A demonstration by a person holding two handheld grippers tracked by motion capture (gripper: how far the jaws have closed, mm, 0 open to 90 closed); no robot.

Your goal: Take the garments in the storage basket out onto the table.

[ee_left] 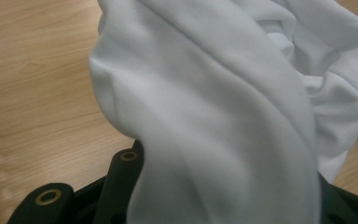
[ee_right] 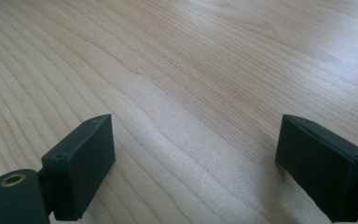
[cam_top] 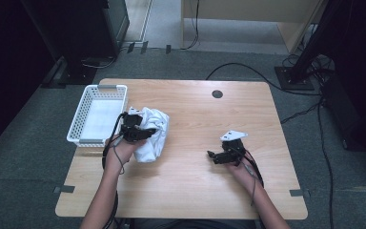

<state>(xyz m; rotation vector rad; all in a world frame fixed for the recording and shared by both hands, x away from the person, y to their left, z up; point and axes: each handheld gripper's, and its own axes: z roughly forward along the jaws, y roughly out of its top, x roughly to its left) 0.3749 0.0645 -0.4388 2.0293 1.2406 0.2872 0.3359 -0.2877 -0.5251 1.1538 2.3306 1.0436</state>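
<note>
A crumpled white cloth [cam_top: 153,133] lies bunched at the left of the wooden table [cam_top: 195,114], just right of a white mesh basket [cam_top: 78,119]. My left gripper [cam_top: 140,130] is shut on the cloth's left side. In the left gripper view the cloth [ee_left: 223,107] spills over the black jaws and hides their tips. My right gripper [cam_top: 213,157] rests low over bare wood at the right of centre and points left. In the right gripper view this gripper [ee_right: 193,140] stands open, with only the tabletop [ee_right: 191,56] between its two black pads.
The basket sits at the table's far left corner, and nothing shows inside it. A dark round grommet [cam_top: 217,94] is set into the far edge of the table. Cables [cam_top: 324,143] run over the grey floor to the right, near a black stand [cam_top: 295,76].
</note>
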